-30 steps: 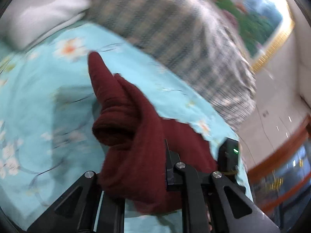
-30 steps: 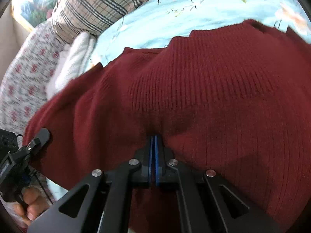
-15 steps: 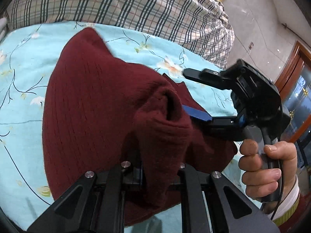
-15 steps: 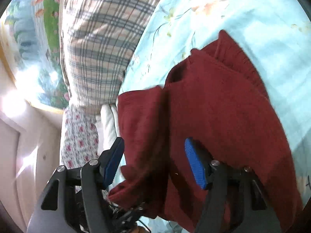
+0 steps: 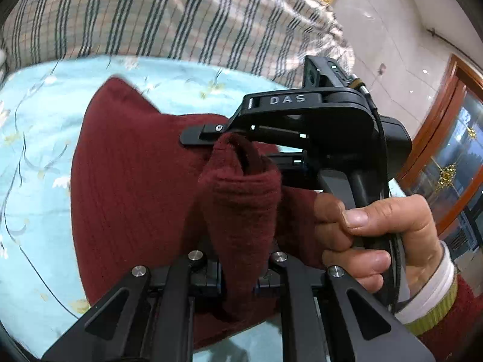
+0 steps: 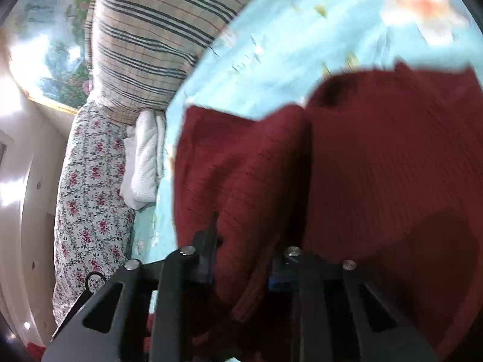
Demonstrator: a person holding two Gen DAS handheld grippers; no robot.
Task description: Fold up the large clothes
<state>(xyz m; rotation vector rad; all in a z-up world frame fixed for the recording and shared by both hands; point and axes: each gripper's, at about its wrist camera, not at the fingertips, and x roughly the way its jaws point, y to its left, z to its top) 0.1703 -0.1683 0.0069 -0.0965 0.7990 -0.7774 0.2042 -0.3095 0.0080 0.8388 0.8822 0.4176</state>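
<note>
A dark red knitted sweater (image 5: pixel 129 187) lies on a light blue flowered bedsheet (image 5: pixel 33 138). My left gripper (image 5: pixel 238 280) is shut on a bunched fold of the sweater that stands up between its fingers. My right gripper (image 5: pixel 208 138) shows in the left wrist view just beyond that fold, held by a hand (image 5: pixel 389 229). In the right wrist view the right gripper (image 6: pixel 241 268) has its jaws closed in on a thick fold of the sweater (image 6: pixel 377 166); the blue pads are mostly hidden by cloth.
A plaid pillow (image 5: pixel 169 21) lies along the far edge of the bed, also in the right wrist view (image 6: pixel 157 39). A white folded towel (image 6: pixel 145 163) and a flowered cushion (image 6: pixel 87 205) lie beside it. A wooden door frame (image 5: pixel 437 138) stands at the right.
The right gripper, open half a second ago, has closed onto a sweater fold and moved in next to the left gripper. The left gripper keeps its hold on the bunched fold.
</note>
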